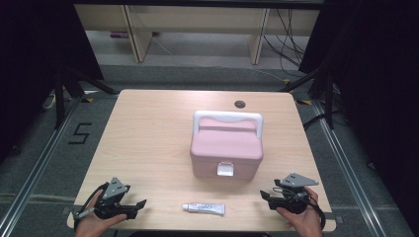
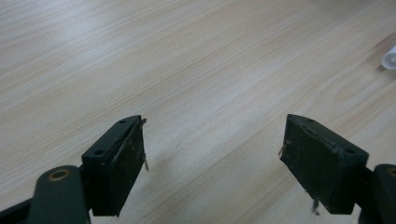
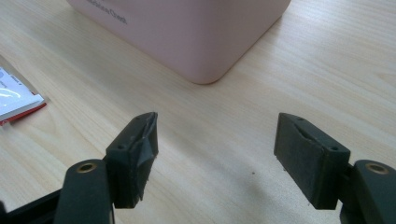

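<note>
A pink box (image 1: 226,146) with a white handle and a white front latch stands shut in the middle of the table; its rounded corner (image 3: 196,32) fills the top of the right gripper view. A small white tube (image 1: 203,208) lies near the front edge, between both hands; its flat end (image 3: 16,100) and its cap (image 2: 389,58) show at the edges of the gripper views. My left gripper (image 1: 140,207) rests at the front left, open, jaws wide apart over bare wood. My right gripper (image 1: 265,197) rests at the front right, open, with nothing between its jaws.
The wooden table (image 1: 148,128) has a round cable hole (image 1: 239,104) at the back. Grey floor with rails lies on both sides, and wooden furniture legs with cables stand beyond the far edge. Bare wood lies to the left and right of the box.
</note>
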The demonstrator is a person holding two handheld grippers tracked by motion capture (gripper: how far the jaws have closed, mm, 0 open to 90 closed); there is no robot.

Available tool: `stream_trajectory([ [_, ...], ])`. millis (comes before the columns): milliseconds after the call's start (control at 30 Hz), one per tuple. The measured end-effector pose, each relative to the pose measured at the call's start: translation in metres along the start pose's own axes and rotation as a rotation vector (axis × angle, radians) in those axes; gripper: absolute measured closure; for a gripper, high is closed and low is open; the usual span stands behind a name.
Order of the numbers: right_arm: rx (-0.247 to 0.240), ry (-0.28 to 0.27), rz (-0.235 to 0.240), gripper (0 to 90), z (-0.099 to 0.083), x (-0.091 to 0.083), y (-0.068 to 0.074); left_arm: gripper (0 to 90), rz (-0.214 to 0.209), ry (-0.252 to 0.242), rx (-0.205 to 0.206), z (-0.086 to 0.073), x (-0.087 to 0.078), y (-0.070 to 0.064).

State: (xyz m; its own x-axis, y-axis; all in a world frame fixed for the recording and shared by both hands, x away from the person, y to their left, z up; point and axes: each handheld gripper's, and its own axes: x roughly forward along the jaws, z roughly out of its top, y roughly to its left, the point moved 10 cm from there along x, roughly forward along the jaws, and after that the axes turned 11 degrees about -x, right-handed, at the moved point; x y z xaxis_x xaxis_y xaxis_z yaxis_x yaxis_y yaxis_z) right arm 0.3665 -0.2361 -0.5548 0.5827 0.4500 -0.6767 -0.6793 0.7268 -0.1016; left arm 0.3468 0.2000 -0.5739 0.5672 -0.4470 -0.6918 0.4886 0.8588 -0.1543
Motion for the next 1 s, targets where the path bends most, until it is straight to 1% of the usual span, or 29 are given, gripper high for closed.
stream_trajectory([
  [33,0.0,0.0,0.0,31.5,0.0,0.0,0.0,20.3,0.0,0.0,0.0,0.0,0.0,0.0],
  [67,0.0,-0.004,0.012,31.5,0.001,0.0,0.001,20.3,0.0,0.0,0.001,0.0,0.0,0.0],
  [100,-0.007,-0.015,-0.002,31.5,0.002,0.0,-0.001,20.4,0.001,0.001,0.003,0.0,0.0,0.0],
  [133,0.008,-0.009,0.019,31.4,0.002,0.0,0.003,20.3,0.001,0.0,0.003,0.0,0.0,0.0],
  [200,0.004,-0.01,0.021,31.6,0.002,0.0,0.003,20.3,0.001,0.0,0.003,0.0,0.0,0.0],
  [267,-0.012,-0.008,0.018,33.2,0.004,-0.003,0.004,20.3,0.005,-0.001,0.002,0.0,0.0,0.001],
  [300,0.0,-0.006,0.024,33.6,0.005,-0.004,0.007,20.3,0.006,-0.002,0.0,0.0,0.0,0.001],
  [333,-0.021,-0.011,0.028,34.0,0.007,-0.005,0.007,20.2,0.007,-0.01,-0.01,0.001,0.001,0.001],
  [367,0.003,-0.008,0.033,34.5,0.008,-0.007,0.011,20.2,0.011,-0.011,-0.012,0.001,0.001,0.001],
  [400,-0.048,-0.02,0.03,35.0,0.01,-0.007,0.009,20.2,0.011,-0.017,-0.019,0.001,0.002,0.001],
  [467,-0.072,-0.007,0.048,35.9,0.015,-0.009,0.016,20.2,0.01,-0.013,-0.022,0.001,0.001,0.001],
  [500,-0.072,-0.007,0.048,35.9,0.015,-0.009,0.016,20.2,0.01,-0.019,-0.023,0.001,0.002,0.001],
  [533,-0.09,-0.004,0.059,36.5,0.017,-0.01,0.018,20.2,0.008,-0.013,-0.016,0.001,0.002,0.001],
  [567,-0.078,0.012,0.072,37.1,0.019,-0.013,0.024,20.2,0.003,-0.015,-0.019,0.001,0.002,0.0],
  [633,-0.128,0.001,0.09,38.6,0.025,-0.013,0.029,20.2,0.003,-0.016,-0.02,0.001,0.002,0.0],
  [667,-0.147,0.015,0.113,39.3,0.031,-0.015,0.038,20.2,0.003,-0.016,-0.02,0.001,0.002,0.0],
  [700,-0.147,0.015,0.113,39.3,0.031,-0.015,0.038,20.2,0.001,-0.016,-0.021,0.001,0.002,0.0],
  [733,-0.178,0.011,0.118,39.3,0.036,-0.014,0.044,20.2,0.001,-0.015,-0.023,0.001,0.002,0.0],
  [767,-0.178,0.011,0.118,39.3,0.036,-0.014,0.044,20.2,0.003,-0.014,-0.021,0.001,0.002,0.0],
  [833,-0.202,0.027,0.147,39.9,0.041,-0.011,0.056,20.2,-0.001,-0.02,-0.021,0.001,0.002,0.0],
  [867,-0.222,0.031,0.157,40.0,0.042,-0.01,0.059,20.2,-0.004,-0.032,-0.028,0.002,0.003,-0.001],
  [900,-0.226,0.038,0.172,40.3,0.044,-0.009,0.066,20.2,-0.002,-0.028,-0.028,0.002,0.003,0.0],
  [933,-0.254,0.04,0.183,40.5,0.047,-0.007,0.07,20.2,0.0,-0.018,-0.025,0.001,0.002,0.0],
  [967,-0.255,0.039,0.193,40.5,0.049,-0.005,0.076,20.2,0.001,-0.018,-0.027,0.001,0.002,0.001],
  [1000,-0.267,0.049,0.21,40.6,0.05,-0.004,0.081,20.2,0.001,-0.013,-0.029,0.001,0.002,0.0],
])
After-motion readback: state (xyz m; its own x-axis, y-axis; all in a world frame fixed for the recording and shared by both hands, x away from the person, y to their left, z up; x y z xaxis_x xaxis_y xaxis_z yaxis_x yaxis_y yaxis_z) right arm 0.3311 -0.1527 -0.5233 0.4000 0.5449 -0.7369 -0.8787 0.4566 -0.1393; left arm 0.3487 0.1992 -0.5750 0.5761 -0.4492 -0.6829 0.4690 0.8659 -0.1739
